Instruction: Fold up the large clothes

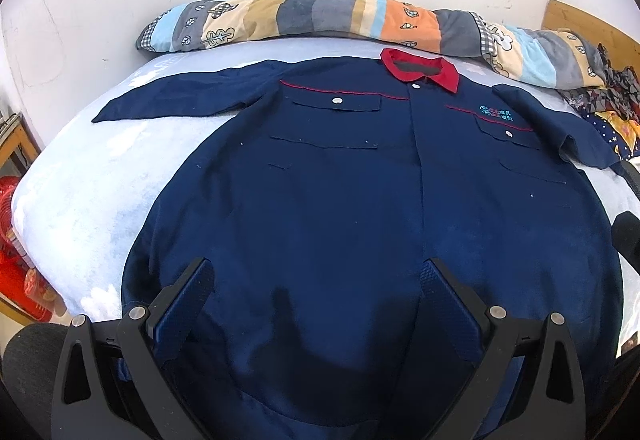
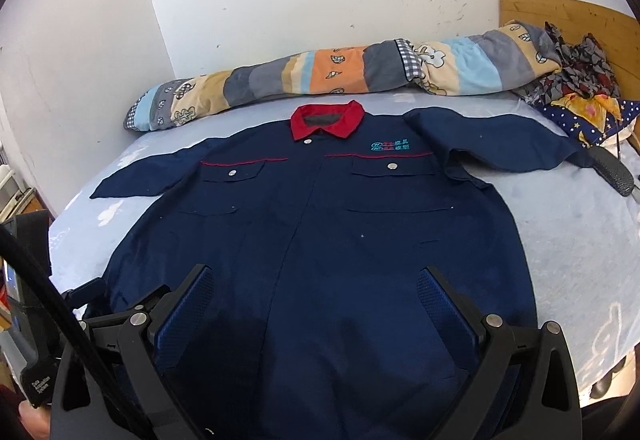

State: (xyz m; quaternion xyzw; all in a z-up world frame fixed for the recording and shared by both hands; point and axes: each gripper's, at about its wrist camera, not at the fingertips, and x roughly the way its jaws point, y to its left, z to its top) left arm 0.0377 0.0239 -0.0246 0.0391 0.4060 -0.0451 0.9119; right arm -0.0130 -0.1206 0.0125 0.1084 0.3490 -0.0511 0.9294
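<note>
The big blue jacket [image 2: 320,232] lies flat on the bed [image 2: 572,240], front up, both sleeves spread out. No fold is made yet, so all the folding is left. The left gripper [image 1: 318,270] and right gripper [image 2: 316,276] hang over its bottom edge, fingers wide and holding nothing.

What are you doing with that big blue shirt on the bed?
A person is getting ready to fold it. The navy work jacket with the red collar lies flat and face up on the light blue bedsheet, both sleeves spread out to the sides. The left gripper and the right gripper hang over its bottom hem, both open and holding nothing. No fold has been made yet. A rolled patchwork quilt sits along the wall behind it.
</note>
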